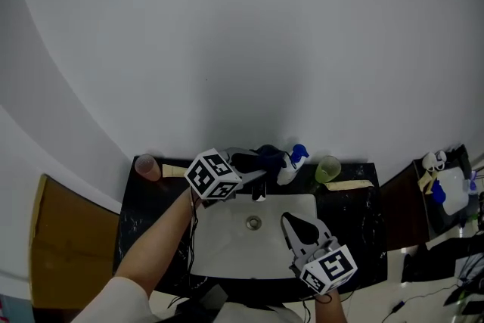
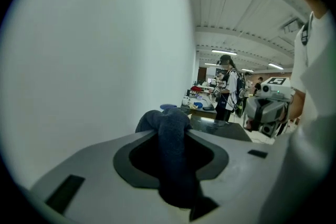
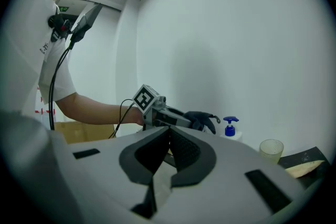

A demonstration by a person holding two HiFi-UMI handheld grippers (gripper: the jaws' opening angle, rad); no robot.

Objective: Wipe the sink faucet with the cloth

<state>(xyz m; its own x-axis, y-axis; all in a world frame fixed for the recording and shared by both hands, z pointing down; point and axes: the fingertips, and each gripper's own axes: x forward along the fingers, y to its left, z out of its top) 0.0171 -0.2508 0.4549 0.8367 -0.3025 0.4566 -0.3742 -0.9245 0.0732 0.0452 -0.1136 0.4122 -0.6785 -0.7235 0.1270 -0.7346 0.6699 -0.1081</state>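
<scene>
A dark blue terry cloth [image 2: 176, 165] is pinched between the jaws of the left gripper [image 2: 172, 132], held at the back edge of the black stone counter [image 1: 352, 215] just above the small chrome faucet [image 1: 259, 193]; whether cloth and faucet touch cannot be told. The right gripper [image 3: 168, 131] is held over the right front of the white rectangular sink [image 1: 227, 238], its jaws pressed together on nothing. A blue-topped white pump bottle [image 1: 291, 163] and a translucent green cup [image 1: 327, 169] are seen along the back edge, right of the faucet.

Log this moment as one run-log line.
left tool: shut on cloth | cloth: near faucet, contact unclear | right tool: shut, empty, over sink
</scene>
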